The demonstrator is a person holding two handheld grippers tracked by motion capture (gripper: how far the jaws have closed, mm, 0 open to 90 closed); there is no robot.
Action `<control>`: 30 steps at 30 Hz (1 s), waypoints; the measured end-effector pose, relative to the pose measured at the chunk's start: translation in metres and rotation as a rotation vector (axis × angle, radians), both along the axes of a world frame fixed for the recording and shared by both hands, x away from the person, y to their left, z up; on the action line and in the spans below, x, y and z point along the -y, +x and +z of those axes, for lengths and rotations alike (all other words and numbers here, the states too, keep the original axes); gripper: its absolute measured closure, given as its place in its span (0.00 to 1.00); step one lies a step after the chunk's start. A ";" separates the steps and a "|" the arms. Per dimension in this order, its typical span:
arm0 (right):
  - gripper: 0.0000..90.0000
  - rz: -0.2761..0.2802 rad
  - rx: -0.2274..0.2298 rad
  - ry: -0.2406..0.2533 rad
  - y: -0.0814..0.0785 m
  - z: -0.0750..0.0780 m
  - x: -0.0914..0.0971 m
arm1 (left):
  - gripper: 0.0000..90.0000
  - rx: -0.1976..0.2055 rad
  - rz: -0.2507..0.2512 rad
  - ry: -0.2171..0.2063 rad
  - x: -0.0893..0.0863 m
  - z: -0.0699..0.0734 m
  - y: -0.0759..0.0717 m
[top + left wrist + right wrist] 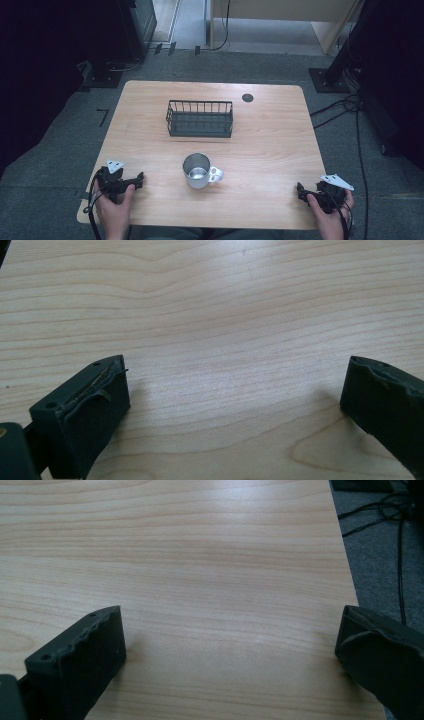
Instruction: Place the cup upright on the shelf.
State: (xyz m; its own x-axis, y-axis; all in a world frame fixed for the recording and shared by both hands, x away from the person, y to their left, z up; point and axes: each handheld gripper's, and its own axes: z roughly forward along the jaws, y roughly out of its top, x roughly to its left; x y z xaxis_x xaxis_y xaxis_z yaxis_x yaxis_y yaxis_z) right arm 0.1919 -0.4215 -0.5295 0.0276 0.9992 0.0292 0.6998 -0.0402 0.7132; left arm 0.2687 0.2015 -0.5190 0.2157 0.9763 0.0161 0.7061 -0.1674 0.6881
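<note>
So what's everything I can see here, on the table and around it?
metal mug: one, silver, near middle of the table, handle toward the right gripper's side
wire basket: one, dark grey, beyond the mug, nothing visible in it
round cap: one, black, far edge of the table top
table: one, light wood
cables: several, black, on the grey floor at right
left gripper: one, black, near left corner, fingers wide apart over bare wood
right gripper: one, black, near right corner, fingers wide apart

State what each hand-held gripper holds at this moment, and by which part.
Nothing is held. The left hand-held gripper and the right hand-held gripper are open over bare table, apart from the metal mug.
</note>
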 end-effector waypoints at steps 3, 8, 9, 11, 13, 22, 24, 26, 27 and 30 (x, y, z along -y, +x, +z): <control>0.00 -0.009 0.002 -0.003 -0.001 0.000 -0.003 | 0.00 0.000 0.000 0.000 0.000 0.000 0.000; 0.00 -0.008 0.011 0.008 -0.004 0.007 -0.011 | 0.00 -0.001 0.008 0.000 0.001 0.000 0.000; 0.00 -0.003 0.018 0.010 -0.005 0.010 -0.014 | 0.00 -0.001 0.011 0.001 0.002 0.000 0.001; 0.00 0.007 0.024 0.008 -0.005 0.014 -0.020 | 0.00 -0.001 0.014 0.000 0.002 0.000 0.001; 0.00 0.022 0.028 0.006 -0.004 0.018 -0.027 | 0.00 -0.001 0.014 0.000 0.002 0.000 0.001; 0.03 0.076 0.077 0.002 0.002 0.031 -0.060 | 0.00 0.000 0.015 0.000 0.002 0.000 0.001; 0.03 0.097 0.079 0.008 0.004 0.033 -0.068 | 0.00 0.000 0.015 -0.001 0.002 0.000 0.001; 0.03 0.109 0.082 0.009 0.005 0.034 -0.072 | 0.00 0.000 0.014 0.000 0.002 0.000 0.001; 0.03 0.131 0.082 0.010 0.006 0.035 -0.082 | 0.00 0.000 0.014 0.000 0.002 0.000 0.001; 0.03 0.148 0.085 0.013 0.008 0.036 -0.089 | 0.00 0.000 0.014 -0.001 0.002 0.000 0.001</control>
State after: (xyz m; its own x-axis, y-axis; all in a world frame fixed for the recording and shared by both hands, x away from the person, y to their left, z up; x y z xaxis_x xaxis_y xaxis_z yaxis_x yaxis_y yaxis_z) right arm 0.2000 -0.3321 -0.4939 -0.1231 0.9917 0.0378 0.6359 0.0496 0.7702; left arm 0.2694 0.1994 -0.5190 0.2020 0.9793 0.0155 0.7084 -0.1570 0.6882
